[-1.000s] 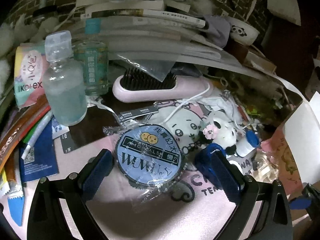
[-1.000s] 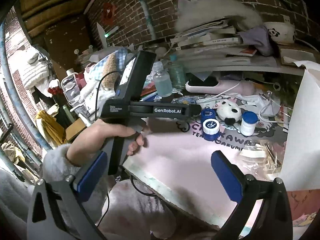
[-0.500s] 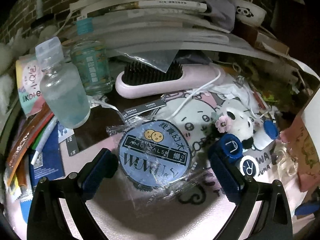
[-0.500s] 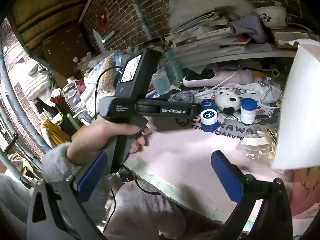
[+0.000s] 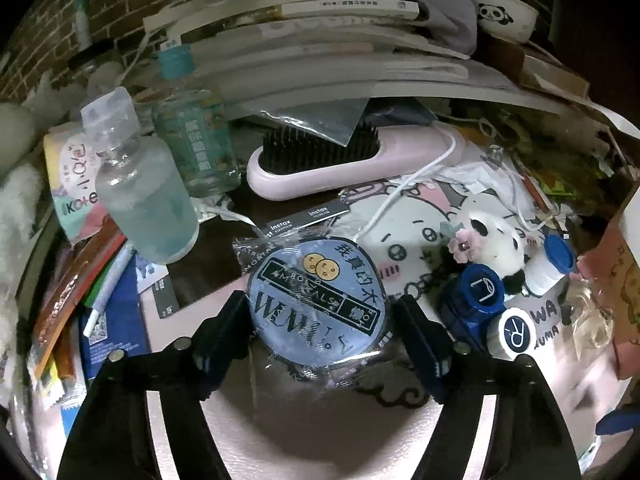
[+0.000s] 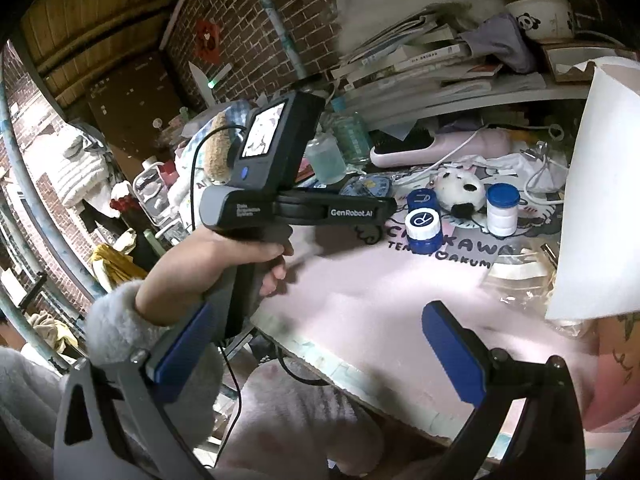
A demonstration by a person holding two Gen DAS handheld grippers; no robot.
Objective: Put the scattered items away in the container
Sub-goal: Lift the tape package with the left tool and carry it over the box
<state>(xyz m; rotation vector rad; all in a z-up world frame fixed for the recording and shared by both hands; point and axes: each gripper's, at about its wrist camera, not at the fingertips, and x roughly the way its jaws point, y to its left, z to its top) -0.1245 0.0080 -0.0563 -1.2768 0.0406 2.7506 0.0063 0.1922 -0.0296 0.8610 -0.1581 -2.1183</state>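
The left gripper (image 5: 318,312) brackets the wrapped round badge (image 5: 318,304) — fingers apart, one each side (right gripper (image 6: 316,344) spread, empty, well off).

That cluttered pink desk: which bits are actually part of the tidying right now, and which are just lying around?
In the job:
- left gripper, open around the round blue wrapped pack
- right gripper, open, holding nothing

Just lying about for now:
- pink hairbrush
- clear bottle
- panda plush
- blue lens case
- stacked books
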